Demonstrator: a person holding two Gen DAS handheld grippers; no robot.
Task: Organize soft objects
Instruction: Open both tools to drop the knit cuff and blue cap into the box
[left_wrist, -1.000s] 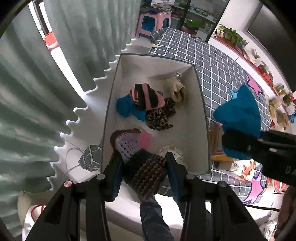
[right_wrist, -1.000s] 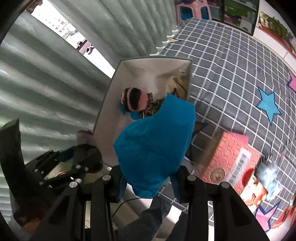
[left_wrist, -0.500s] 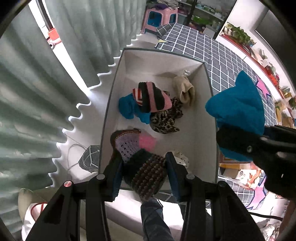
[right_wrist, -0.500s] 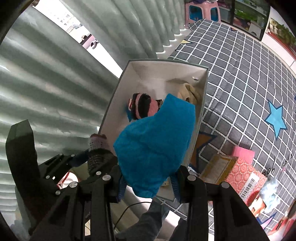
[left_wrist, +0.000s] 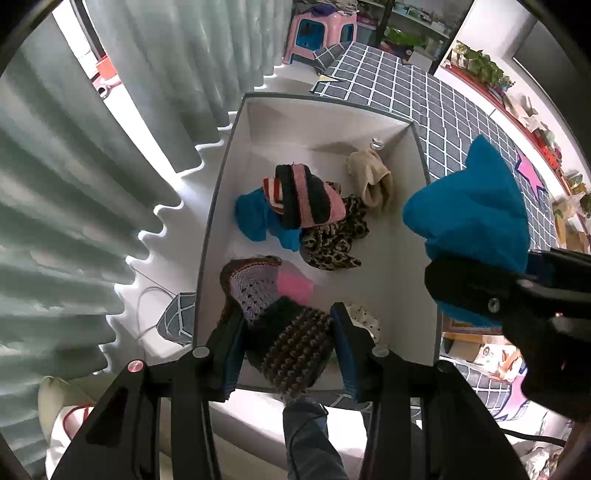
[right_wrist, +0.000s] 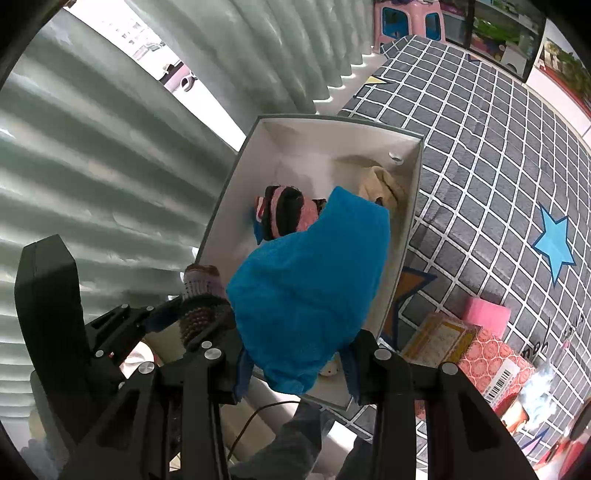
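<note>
Knit wool fills the left gripper (left_wrist: 288, 343): jaws clamped on a multicolour knitted piece (left_wrist: 280, 314), its lilac and pink end hanging over the near end of the white box (left_wrist: 218, 206). Right gripper (right_wrist: 297, 363) clamped on a blue fleece piece (right_wrist: 310, 291), held above the box's near right corner, blocking that camera's view of the box floor. In the box: striped pink-black item (left_wrist: 303, 195) atop another blue piece (left_wrist: 255, 218), leopard-print cloth (left_wrist: 332, 236) touching both, beige item (left_wrist: 373, 177) near the far right corner. Pale green curtain (left_wrist: 92, 166) left of the box, grey grid mat (right_wrist: 491, 158) right, patterned cartons (right_wrist: 476, 347) on it.
</note>
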